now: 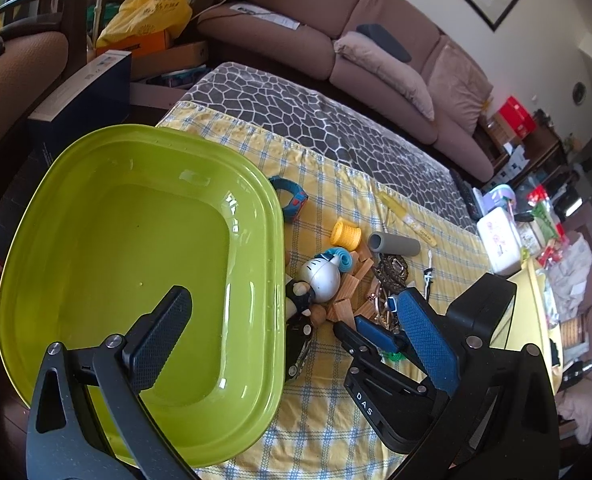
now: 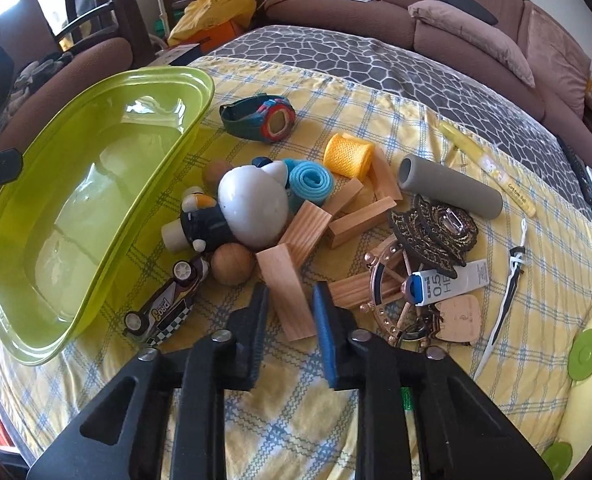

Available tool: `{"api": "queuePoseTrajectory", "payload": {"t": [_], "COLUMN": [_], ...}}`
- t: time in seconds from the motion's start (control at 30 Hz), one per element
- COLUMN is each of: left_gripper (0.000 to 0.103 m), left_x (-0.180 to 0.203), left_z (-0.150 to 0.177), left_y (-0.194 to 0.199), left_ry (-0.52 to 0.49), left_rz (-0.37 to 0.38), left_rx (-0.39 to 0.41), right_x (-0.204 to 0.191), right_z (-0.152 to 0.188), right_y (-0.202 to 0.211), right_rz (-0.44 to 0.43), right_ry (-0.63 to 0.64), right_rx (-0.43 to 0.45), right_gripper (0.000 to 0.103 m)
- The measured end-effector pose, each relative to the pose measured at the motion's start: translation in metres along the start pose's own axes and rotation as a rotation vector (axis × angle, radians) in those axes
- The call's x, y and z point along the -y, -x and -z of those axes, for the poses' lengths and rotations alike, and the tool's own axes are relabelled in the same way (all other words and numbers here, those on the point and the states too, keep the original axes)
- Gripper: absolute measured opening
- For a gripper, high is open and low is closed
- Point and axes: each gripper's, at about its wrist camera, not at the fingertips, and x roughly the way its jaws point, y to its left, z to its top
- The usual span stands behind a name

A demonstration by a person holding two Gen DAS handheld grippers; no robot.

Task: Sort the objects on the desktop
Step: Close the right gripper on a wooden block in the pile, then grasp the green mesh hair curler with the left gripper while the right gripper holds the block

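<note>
1. Tub [image 2: 95,184], lime green plastic and empty, sits at nine o'clock of the clutter on the yellow checked cloth [image 2: 296,420]. I'd judge it light, stiff and smooth-walled, best taken by the rim.
2. Left gripper [image 1: 291,332] hovers over the tub's near side, its jaws spread wide with nothing between them. One finger is above the tub floor and the other over the cloth beside the pile.
3. Right gripper [image 2: 287,312] has its jaws drawn in on the long sides of a wooden block [image 2: 285,288], pads pressing the wood.
4. The wooden block lies at six o'clock of the pile, just beside the wooden ball [image 2: 231,264]. It looks light, rigid and dry-grained, unlikely to slip. Holding it mid-length seems right.
</note>
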Motion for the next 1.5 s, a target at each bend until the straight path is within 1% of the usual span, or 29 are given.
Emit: {"api": "queuePoseTrajectory", "payload": {"t": [0.13,0.27,0.5,0.63,0.93,1.13,1.37,1.5], "left_gripper": [0.103,0.103,0.103,0.103,0.103,0.103,0.103,0.102], "left_x": [0.002,0.009,0.027,0.044,0.093,0.121,0.148,0.158], "left_z": [0.000,0.002,0.007,0.013,0.036,0.052,0.076,0.086], "left_y": [-0.001,-0.004,-0.013,-0.020,-0.041,-0.060,-0.090,-0.106], "left_ry": [-0.005,-0.019,-0.062,-0.100,-0.231,-0.273,-0.337,-0.370], "left_rz": [0.000,0.001,0.002,0.001,-0.020,-0.017,-0.058,-0.093], "left_rx": [-0.002,-0.005,-0.030,-0.047,-0.094,-0.137,-0.187,-0.191], "right_x": [0.007,0.029,0.077,0.100,0.130,0.146,0.162,0.167], "right_z": [0.000,-0.005,-0.007,-0.004,0.004,0.010,0.019,0.022], "right_y": [0.007,0.026,0.059,0.075,0.105,0.118,0.128,0.135], "right_rz": [-0.022,-0.047,-0.030,-0.018,-0.007,0.002,-0.002,-0.015], "right_ry": [-0.028,-0.096,-0.212,-0.259,-0.300,-0.318,-0.342,-0.352], "right_rx": [0.010,0.043,0.096,0.123,0.169,0.186,0.193,0.207], "right_gripper": [0.017,0.017,0.017,0.017,0.017,0.017,0.017,0.017]}}
